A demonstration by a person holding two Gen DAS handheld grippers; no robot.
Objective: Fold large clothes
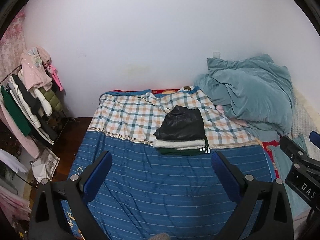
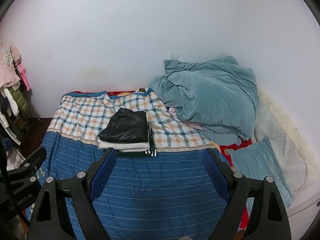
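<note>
Landmark: the stack of folded clothes (image 1: 181, 133) on the bed (image 1: 160, 190).

1. Clothes rack (image 1: 30, 104): far left of the stack, off the bed, against the wall; loaded with pink, white, black and green garments.
2. Left gripper (image 1: 161, 160): in front of the stack, above the blue striped sheet; jaws spread wide, nothing between them.
3. Stack of folded clothes: a black leather-look garment (image 2: 126, 128) on top, a white one (image 2: 124, 146) beneath it, a dark green one with white stripes (image 2: 150, 153) at the bottom. The stack straddles the line where the plaid cover (image 1: 128, 118) meets the striped sheet.
4. Right gripper (image 2: 160, 158): in front of the stack, just right of the left gripper; jaws spread wide, holding nothing.
5. Teal quilt (image 2: 210, 100): right of the stack, bunched against the wall.
6. Teal pillow (image 2: 258, 164): right of the stack, in front of the quilt.
</note>
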